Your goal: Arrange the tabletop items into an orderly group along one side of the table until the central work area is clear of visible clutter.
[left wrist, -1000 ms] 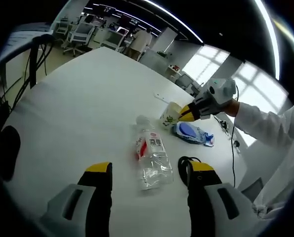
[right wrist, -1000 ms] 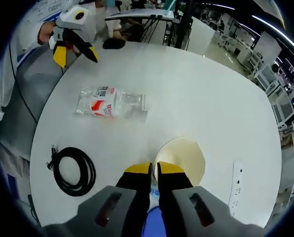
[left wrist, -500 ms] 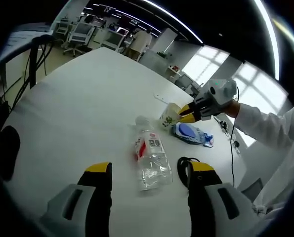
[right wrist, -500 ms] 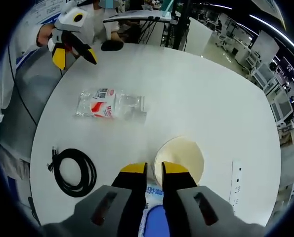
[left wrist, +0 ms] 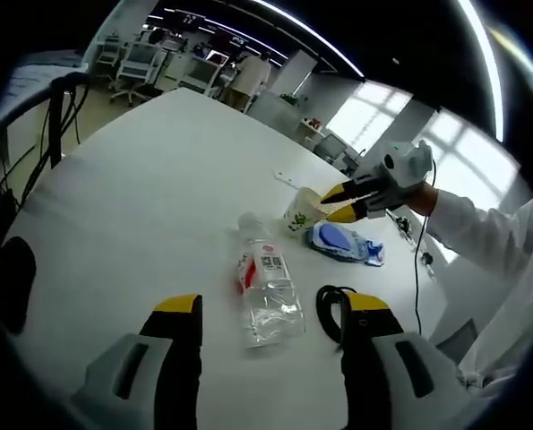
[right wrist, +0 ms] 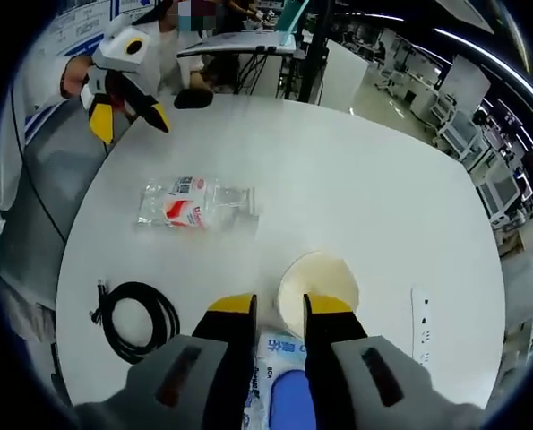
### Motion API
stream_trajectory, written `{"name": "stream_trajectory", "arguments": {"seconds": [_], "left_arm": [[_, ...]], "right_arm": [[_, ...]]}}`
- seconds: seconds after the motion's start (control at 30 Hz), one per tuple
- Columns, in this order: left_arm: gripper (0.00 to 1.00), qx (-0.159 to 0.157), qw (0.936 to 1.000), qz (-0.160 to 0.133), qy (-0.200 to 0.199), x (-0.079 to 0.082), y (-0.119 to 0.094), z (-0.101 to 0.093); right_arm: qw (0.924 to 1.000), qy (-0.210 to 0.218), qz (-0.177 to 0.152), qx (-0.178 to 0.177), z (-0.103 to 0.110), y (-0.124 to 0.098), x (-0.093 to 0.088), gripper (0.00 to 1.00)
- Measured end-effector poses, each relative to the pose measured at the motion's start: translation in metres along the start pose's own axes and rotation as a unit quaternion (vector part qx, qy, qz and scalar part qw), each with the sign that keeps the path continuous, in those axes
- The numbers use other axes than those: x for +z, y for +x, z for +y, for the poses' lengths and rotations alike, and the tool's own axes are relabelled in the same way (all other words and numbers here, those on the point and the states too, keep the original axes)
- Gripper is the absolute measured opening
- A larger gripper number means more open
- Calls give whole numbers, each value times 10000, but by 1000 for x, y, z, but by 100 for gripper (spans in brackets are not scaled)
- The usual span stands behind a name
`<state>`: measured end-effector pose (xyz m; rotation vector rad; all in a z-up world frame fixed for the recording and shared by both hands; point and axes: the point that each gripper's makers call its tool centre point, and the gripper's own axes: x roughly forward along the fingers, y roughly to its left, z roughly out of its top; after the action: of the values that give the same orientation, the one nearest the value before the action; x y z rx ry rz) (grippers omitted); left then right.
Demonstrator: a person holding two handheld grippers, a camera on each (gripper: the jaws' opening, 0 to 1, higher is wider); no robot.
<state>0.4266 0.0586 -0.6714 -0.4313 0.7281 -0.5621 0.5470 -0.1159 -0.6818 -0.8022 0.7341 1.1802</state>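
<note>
While the items lie spread across the round white table (right wrist: 356,179), several things could go wrong. Going from left to right in the right gripper view, the coiled black cable (right wrist: 139,315) lies near the table edge, so a careless push may drag it off. Next, the clear plastic bottle (right wrist: 194,204) lies on its side and will probably roll if nudged. The left gripper (right wrist: 123,97) hovers open above the far edge, holding nothing. Further right, the paper cup (right wrist: 318,285) stands upright, just ahead of the right gripper (right wrist: 279,313), whose jaws are parted and empty; if they brush the rim, the light cup may tip over. Under that gripper lies the blue wipes pack (right wrist: 284,399). A white power strip (right wrist: 420,324) lies at the right.
</note>
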Motion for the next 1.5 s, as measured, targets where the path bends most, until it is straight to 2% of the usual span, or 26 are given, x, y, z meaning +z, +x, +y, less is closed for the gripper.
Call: {"name": "stream_trajectory", "arguments": {"seconds": [0.2,0.37,0.83,1.2,1.3,1.47,1.5], "left_arm": [[63,-30,10000,9,71,3,-1,-4],[64,-68,9999,43,136,3,-1,-10],[65,-228,9985,205,461,9,3,-32],[65,-445,9947,413,834,13,16,-56],[64,-524,9925,523,978,12,21,-64],[64,-629,9891,657,1159,11,29,-76],[64,-639,9884,685,1199,10,30,-78]], "right_arm": [[9989,282,-288,-245,1,-12,5,21],[9974,434,-385,-421,4,-21,1,23],[9880,1151,-595,-837,19,-48,-25,27],[9747,1771,-789,-1110,36,-63,-47,28],[9677,2054,-876,-1170,43,-66,-56,27],[9614,2290,-865,-1255,53,-70,-70,29],[9573,2415,-922,-1295,57,-72,-73,29]]}}
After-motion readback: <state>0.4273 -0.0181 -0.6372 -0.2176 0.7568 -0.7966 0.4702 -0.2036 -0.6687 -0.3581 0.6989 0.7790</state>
